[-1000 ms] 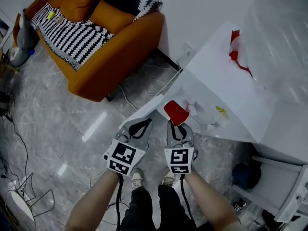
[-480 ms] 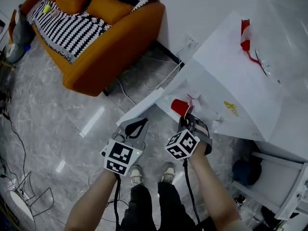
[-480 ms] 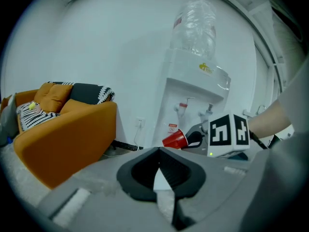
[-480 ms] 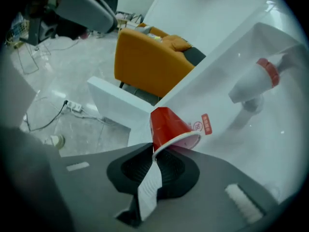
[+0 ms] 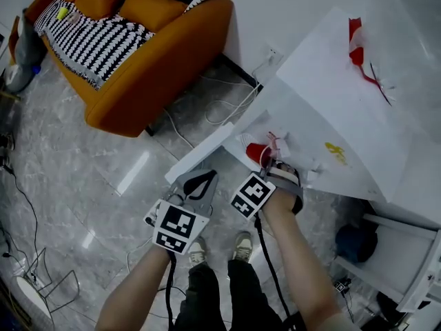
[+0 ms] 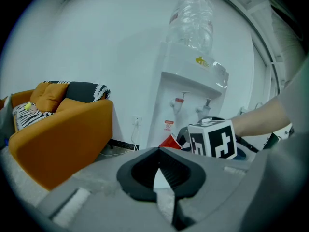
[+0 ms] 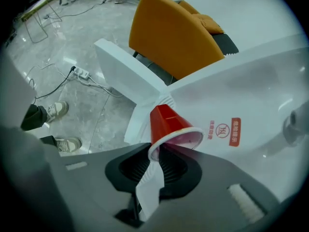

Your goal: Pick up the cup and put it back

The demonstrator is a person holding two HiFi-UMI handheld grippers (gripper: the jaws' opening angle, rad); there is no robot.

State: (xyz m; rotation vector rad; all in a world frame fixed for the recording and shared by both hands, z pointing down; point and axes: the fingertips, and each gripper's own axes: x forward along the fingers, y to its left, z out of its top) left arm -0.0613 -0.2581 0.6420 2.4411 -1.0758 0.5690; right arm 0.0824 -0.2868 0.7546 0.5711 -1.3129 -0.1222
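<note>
The red paper cup [image 5: 257, 152] lies tilted in the tap recess of the white water dispenser [image 5: 324, 116], base toward the sofa. In the right gripper view the cup [image 7: 166, 124] has its white rim toward the camera. My right gripper [image 5: 267, 163] points steeply down at it. Its jaws have just been opening, and the rim sits in the narrow gap of the right gripper [image 7: 155, 153] with daylight beside it. My left gripper [image 5: 201, 176] hangs to the left over the floor, shut and empty. From the left gripper [image 6: 158, 150] the cup [image 6: 169, 141] shows as a red sliver.
An orange sofa [image 5: 158, 61] with a striped throw stands at the back left. Cables and a power strip [image 7: 82, 73] lie on the marble floor by the wall. The person's shoes [image 5: 196, 254] are below the grippers. A clear bottle [image 6: 193, 21] tops the dispenser.
My right gripper has dropped toward the dispenser recess and rolled, turning its marker cube. The cup went down with it into the recess. The left gripper sank slightly.
</note>
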